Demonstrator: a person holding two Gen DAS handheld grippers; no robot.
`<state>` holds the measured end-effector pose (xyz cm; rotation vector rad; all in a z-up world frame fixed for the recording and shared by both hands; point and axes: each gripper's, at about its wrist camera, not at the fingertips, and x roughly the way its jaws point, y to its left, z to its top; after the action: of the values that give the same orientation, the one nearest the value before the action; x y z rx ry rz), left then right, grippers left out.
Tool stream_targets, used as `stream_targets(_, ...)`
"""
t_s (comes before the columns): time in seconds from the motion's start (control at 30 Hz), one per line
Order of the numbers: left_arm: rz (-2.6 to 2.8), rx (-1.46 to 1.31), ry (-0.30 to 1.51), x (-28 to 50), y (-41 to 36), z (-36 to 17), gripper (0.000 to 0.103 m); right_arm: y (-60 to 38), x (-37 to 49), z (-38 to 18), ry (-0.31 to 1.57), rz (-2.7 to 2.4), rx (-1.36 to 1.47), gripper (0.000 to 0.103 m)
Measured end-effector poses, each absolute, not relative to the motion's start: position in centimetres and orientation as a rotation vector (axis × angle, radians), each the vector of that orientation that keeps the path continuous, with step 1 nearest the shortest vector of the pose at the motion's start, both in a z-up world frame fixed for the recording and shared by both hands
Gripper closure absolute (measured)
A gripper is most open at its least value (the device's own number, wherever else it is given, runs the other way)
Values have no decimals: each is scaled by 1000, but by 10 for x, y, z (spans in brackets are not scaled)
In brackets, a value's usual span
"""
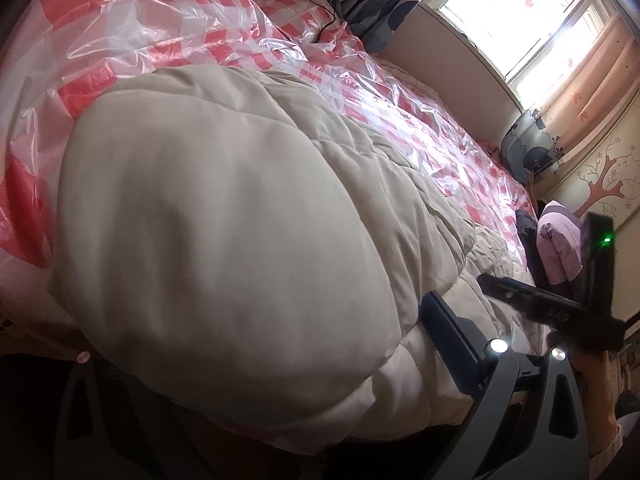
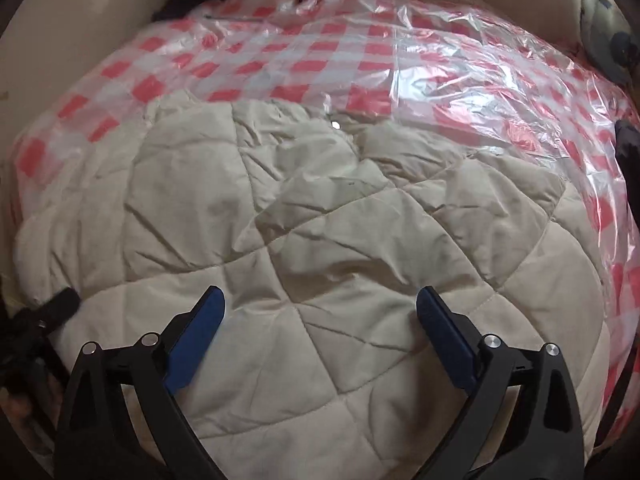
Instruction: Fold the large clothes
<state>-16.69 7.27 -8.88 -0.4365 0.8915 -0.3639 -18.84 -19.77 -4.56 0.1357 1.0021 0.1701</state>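
Quilted coat [image 2: 304, 216] fills the bed's near edge; right tool [image 2: 320, 320] spread above it; left tool's state unclear.

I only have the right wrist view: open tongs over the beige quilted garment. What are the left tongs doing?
Observer: The left tongs are open at the beige quilted garment. A puffed fold hides one finger, so only one blue pad shows.
Operator: Anything past the garment on that side?
Observer: A folded lilac cloth sits beyond the far corner of the checked plastic sheet.
Operator: Where is the light coming from?
Observer: From a bright window with pink curtains, beside the bed.
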Motion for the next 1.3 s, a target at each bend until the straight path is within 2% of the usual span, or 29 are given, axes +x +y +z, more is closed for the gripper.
stream_targets(0.13,-366,-431,891,-165,73,-88,7,-225,-237,-16,856,42,116,10)
stream_targets(0.23,-362,-428,889,-165,74,-88,7,-280,-275,-19,777,-133,249,10)
stream_targets(0.27,-363,-429,890,-165,74,-88,7,-300,-284,-30,784,-193,311,9)
stream_targets(0.37,-364,-430,889,-166,74,-88,7,-339,-278,-99,1016,-144,463,7)
stream_targets(0.47,-376,-455,901,-165,76,-91,7,-351,-289,-88,979,-154,525,7)
stream_targets(0.67,-480,-830,985,-152,112,-118,7,-280,-301,-17,783,-73,196,7)
stream_targets(0.8,-498,-949,990,-150,124,-128,7,-218,-279,-20,839,14,18,7)
stream_targets(0.87,-507,-945,983,-151,123,-127,7,-188,-254,-50,1009,52,-71,7)
stream_targets(1.03,-497,-1007,952,-155,134,-130,7,-175,-264,-26,831,80,13,7)
stream_targets(1.1,-476,-1015,933,-157,137,-130,7,-162,-258,-30,851,90,-30,7)
stream_targets(1.17,-452,-1008,907,-159,138,-127,7,-146,-243,-58,964,97,-110,7)
stream_targets(1.3,-455,-977,899,-162,130,-123,12,-156,-251,-46,903,95,-5,7)
